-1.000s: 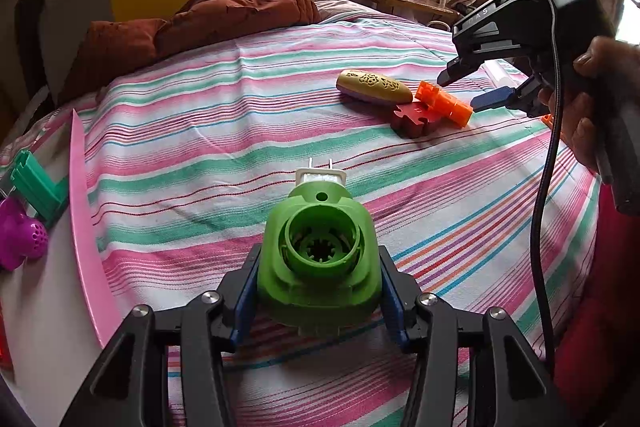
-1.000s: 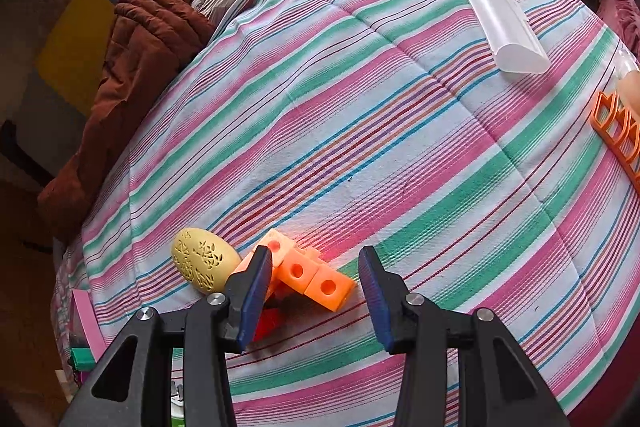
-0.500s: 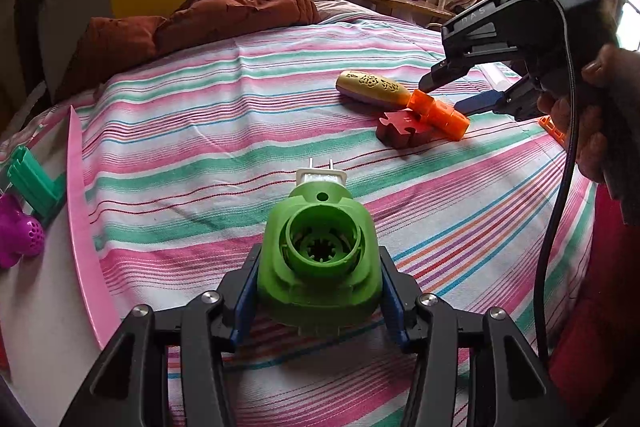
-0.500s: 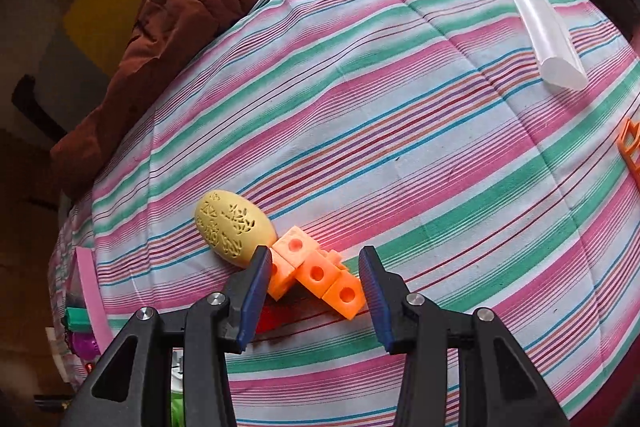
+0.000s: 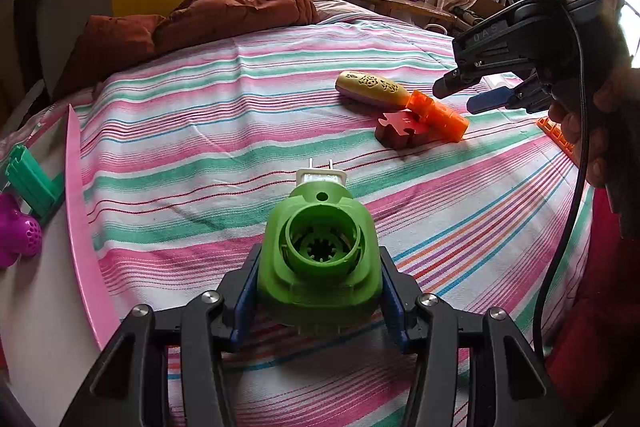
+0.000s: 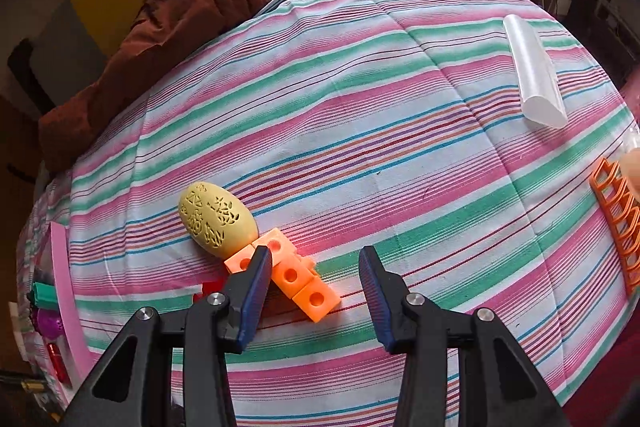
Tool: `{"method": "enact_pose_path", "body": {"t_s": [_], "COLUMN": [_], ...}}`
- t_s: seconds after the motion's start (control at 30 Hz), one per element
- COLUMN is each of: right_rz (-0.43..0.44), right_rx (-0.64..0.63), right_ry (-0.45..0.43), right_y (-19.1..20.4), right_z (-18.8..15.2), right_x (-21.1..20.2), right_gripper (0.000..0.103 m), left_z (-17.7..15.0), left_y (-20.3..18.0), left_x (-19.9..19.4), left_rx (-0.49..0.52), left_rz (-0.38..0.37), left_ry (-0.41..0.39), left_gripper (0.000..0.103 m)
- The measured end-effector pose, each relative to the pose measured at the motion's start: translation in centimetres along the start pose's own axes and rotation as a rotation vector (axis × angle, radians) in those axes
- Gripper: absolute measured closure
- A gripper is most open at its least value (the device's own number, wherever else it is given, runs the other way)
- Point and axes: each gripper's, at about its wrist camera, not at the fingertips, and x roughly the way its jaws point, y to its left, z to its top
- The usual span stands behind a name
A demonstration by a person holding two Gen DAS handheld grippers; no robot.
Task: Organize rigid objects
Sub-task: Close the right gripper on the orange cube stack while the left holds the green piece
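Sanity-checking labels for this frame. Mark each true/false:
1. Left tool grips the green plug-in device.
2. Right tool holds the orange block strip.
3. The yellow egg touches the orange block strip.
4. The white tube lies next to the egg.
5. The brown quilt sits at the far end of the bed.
1. True: the left tool is clamped on the green plug-in device.
2. False: the right tool is open above the orange block strip, pads clear of it.
3. True: the yellow egg meets the strip's end.
4. False: the white tube lies far off, across the bedspread.
5. True: the brown quilt is bunched there.
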Motion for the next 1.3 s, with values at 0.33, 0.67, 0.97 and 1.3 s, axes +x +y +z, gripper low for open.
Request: {"method": "enact_pose_path", "body": {"t_s": [0.33,0.67,0.97,1.3], "right_rz": [-0.007,0.011,-0.059,-0.138], "right_rx": [-0.076,-0.046,-0.156,-0.242], "right_ry": [0.003,-0.044,0.044,0.052], "right_y": [0.8,-0.3,1.9,2.9], "right_z": [-0.4,-0.5,-1.4,-1.1], "right_x": [-0.1,-1.5,0.4,2.3], "right_gripper": [0.058,0.058,0.058,0.079], "left_z": [0.0,0.1,0.0,-0.1], "left_y": [0.0,0.0,0.0,0.0], "left_x": [0.0,0.0,0.0,-0.1], "left_rx": [-0.004,-0.007,-0.010,-0.012], "left_rz": [-0.006,-0.010,-0.013,-0.010], "left_ry": [0.001,0.000,0.000,-0.008], "left_gripper": [0.050,0.050,0.050,0.049]}}
